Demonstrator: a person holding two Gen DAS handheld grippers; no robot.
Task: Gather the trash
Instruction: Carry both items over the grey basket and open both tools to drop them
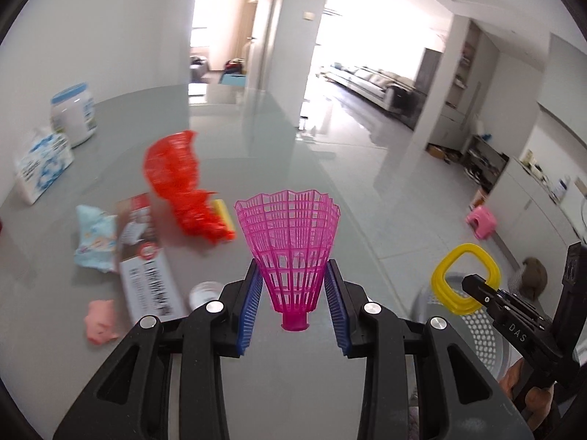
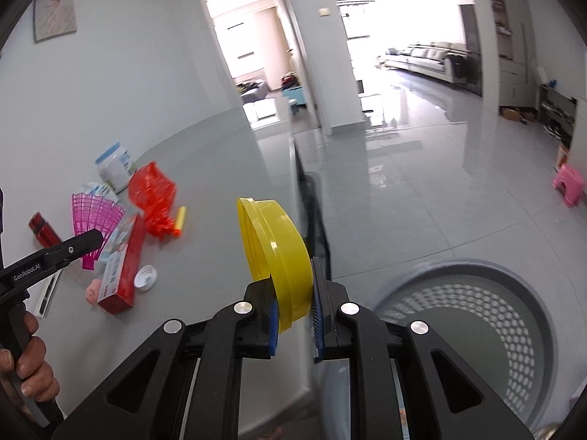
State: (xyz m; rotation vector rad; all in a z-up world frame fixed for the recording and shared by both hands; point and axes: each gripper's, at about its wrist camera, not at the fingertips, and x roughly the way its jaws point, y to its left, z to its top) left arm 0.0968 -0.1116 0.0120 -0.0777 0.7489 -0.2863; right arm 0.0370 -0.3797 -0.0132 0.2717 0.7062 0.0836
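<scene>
Reading "GenRobot.AI" on left tool (image 2: 90,244).

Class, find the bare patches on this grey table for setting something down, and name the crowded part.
Bare: the table's far stretch beyond the red mesh bag, and the near-right strip along its edge. Crowded: the left cluster around the red box, white cap and white tub.

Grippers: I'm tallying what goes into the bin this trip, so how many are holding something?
2. The left gripper pinches the pink mesh cone; the right gripper clamps the yellow lid near the grey basket.
</scene>
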